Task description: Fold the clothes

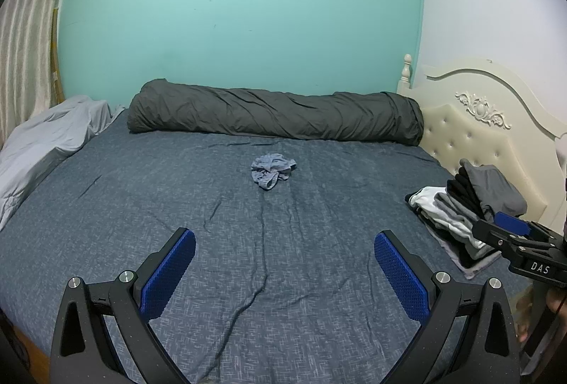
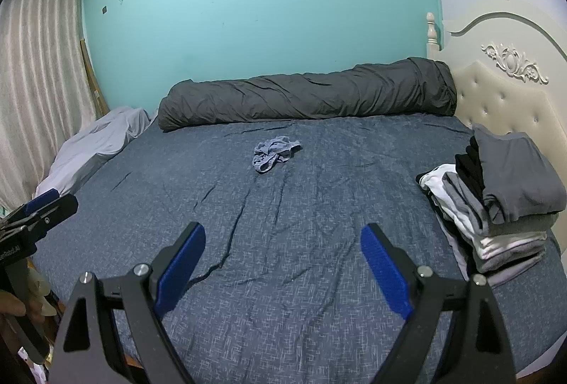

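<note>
One crumpled blue-grey cloth garment [image 1: 272, 173] lies alone in the middle of the dark blue patterned bedsheet [image 1: 301, 277], well apart from both of my claws, so I judge I am at the start of a fold, with nothing picked up yet. My left gripper [image 1: 284, 272] has its blue-padded jaws spread wide over bare sheet, holding nothing; my right gripper [image 2: 282, 268] is just as wide and just as empty. The next move calls for reaching both claws forward to the little heap, finding two edges in the tangle and drawing them apart until it lies flat. Its bunched state will make the edges hard to pick out. To my right, near the cream tufted headboard [image 1: 475, 135], sits a stack of folded grey, black and white clothes [image 2: 503, 203], which leans somewhat. The right view shows that stack in full, whereas the left view crops it behind my other claw; the left view shows more of the pale grey bedding [image 1: 46, 143] at the far left.
</note>
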`<state>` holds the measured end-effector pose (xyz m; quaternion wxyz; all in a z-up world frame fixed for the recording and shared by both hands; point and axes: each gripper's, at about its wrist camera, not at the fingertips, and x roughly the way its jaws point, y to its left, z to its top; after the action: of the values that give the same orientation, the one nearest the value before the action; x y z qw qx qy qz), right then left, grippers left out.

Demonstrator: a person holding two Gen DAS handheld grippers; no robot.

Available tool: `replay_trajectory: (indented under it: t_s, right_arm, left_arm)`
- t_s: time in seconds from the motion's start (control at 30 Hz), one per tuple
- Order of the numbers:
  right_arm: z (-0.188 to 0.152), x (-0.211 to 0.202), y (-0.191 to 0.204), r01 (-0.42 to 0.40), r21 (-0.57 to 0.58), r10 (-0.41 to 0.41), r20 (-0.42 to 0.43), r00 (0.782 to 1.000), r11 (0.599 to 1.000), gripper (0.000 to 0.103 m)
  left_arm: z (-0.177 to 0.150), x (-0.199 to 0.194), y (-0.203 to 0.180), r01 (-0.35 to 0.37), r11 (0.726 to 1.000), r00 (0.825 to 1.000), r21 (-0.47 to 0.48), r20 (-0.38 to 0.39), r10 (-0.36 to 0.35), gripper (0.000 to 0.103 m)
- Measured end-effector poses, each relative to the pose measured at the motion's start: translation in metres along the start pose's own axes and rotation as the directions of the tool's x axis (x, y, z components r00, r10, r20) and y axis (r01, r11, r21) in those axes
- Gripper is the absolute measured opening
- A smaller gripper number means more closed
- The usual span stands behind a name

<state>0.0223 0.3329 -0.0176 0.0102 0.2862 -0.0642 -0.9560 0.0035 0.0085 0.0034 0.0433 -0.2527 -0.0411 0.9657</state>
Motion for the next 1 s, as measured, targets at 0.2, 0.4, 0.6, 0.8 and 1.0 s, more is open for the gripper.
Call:
replay_trajectory:
  t_s: [0.2, 0.4, 0.6, 0.8, 1.0]
  right_arm:
    - [0.0, 0.0, 0.0, 0.002, -0.001, -0.002, -0.001, 1.0, 1.0, 0.09]
    - [-0.001, 0.0, 0.0, 0.004, -0.001, -0.004, 0.0, 1.0, 1.0, 0.09]
    - [-0.001, 0.001, -0.002, 0.005, 0.002, -0.005, -0.003, 1.0, 1.0, 0.09]
    - [0.0, 0.002, -0.003, 0.007, 0.003, -0.007, -0.005, 1.0, 1.0, 0.09]
    - [-0.002, 0.008, -0.006, 0.008, 0.003, -0.008, -0.014, 1.0, 1.0, 0.09]
  left_arm:
    - [-0.002, 0.001, -0.002, 0.0, 1.0, 1.0, -0.001, -0.004, 0.0, 0.103]
    - [-0.002, 0.001, -0.002, 0.019, 1.0, 1.0, 0.009, -0.005, -0.019, 0.103]
    - [-0.003, 0.002, -0.004, 0.018, 1.0, 1.0, 0.01, -0.004, -0.017, 0.103]
    - [-0.002, 0.005, -0.005, 0.02, 1.0, 1.0, 0.008, -0.007, -0.02, 0.103]
    - [-0.003, 0.012, 0.0, 0.018, 1.0, 1.0, 0.002, -0.009, -0.018, 0.103]
